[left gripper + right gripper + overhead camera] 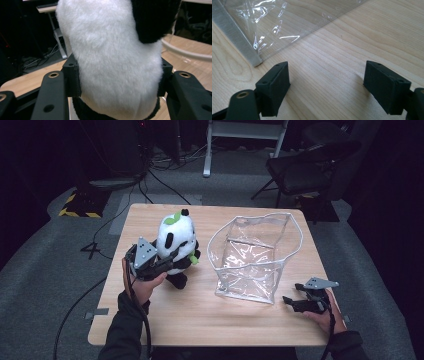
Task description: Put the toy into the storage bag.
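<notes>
My left fingers (117, 77) are clamped on the black-and-white plush panda (175, 242), my right fingers (332, 87) apart beside the clear plastic bag (252, 255); next, I judge, lift the panda into its open mouth.

Left gripper (172, 257) clamped shut, held in raised left hand (145, 287); right gripper (292, 302) low, jaws wide apart.

The table (165, 317) is a light wood-grain top standing on grey floor (45, 270). A clear plastic bag (255, 255) (mouth open, facing far) lies right of centre. A plush panda (175, 245) is upright left of centre.
</notes>
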`<state>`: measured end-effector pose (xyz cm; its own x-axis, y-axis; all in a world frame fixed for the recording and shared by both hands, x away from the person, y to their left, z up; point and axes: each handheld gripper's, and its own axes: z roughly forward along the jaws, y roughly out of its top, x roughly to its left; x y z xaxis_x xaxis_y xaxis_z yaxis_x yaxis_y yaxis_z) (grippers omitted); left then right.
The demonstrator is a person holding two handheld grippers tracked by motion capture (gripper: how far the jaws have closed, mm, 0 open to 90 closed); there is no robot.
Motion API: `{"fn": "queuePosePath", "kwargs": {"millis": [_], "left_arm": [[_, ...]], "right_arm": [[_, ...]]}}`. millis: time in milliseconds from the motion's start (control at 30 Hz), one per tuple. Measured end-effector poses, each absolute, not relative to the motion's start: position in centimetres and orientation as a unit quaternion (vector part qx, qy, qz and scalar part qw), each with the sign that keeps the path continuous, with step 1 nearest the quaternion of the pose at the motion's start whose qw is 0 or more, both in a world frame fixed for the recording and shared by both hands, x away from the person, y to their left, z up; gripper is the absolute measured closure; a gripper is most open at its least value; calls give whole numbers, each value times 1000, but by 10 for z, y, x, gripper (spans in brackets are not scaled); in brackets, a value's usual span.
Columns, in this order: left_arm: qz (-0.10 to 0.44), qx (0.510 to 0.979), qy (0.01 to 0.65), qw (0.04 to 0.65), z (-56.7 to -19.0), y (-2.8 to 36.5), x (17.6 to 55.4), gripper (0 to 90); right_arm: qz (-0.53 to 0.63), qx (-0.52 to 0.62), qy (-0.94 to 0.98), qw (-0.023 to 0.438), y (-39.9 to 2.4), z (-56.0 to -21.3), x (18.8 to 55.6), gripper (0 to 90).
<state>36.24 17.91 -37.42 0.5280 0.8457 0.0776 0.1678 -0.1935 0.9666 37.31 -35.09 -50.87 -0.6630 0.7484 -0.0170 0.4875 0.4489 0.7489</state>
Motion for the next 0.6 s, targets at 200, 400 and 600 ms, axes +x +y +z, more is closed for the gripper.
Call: {"fn": "queuePosePath", "kwargs": {"millis": [200,400,600], "left_arm": [[330,697,355,529,-356,175,370,419],[337,700,341,530,-339,169,372,418],[338,694,329,544,-322,169,374,418]], "right_arm": [[372,371,833,175,-351,-509,373,208],[372,371,833,175,-351,-509,373,208],[372,371,833,175,-351,-509,373,208]]}}
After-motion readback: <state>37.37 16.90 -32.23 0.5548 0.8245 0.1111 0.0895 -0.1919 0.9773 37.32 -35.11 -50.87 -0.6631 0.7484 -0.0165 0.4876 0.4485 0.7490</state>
